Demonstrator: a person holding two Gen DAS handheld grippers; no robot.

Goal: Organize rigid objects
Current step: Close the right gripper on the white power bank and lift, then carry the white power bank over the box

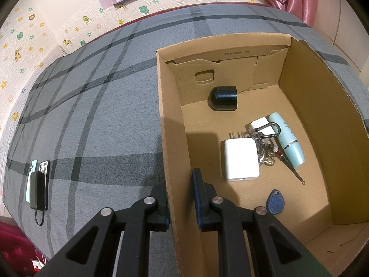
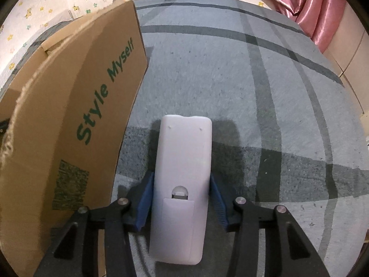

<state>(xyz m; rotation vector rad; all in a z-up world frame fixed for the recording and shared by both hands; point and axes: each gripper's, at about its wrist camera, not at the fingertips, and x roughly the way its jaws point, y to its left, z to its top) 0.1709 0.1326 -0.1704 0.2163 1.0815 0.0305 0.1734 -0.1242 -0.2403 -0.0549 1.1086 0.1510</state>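
- Grey plaid bed cover (image 1: 96, 120) carries the cardboard box (image 1: 171, 138); wall with animal stickers lies far.
- My left fingers (image 1: 181, 198) are clenched on the box's left wall, one each side.
- My right fingers (image 2: 181, 200) straddle the white remote (image 2: 182, 184), pads touching its sides, right of the box.
- Box holds a white charger (image 1: 241, 158), a black cap (image 1: 223, 98) and a blue fob (image 1: 275, 202).

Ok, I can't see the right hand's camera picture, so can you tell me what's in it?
The right gripper has its blue pads against the sides of a white remote control that lies back-side up on a grey checked bedspread. To the left stands a brown cardboard box printed with green letters, and a pink curtain hangs at the top right.
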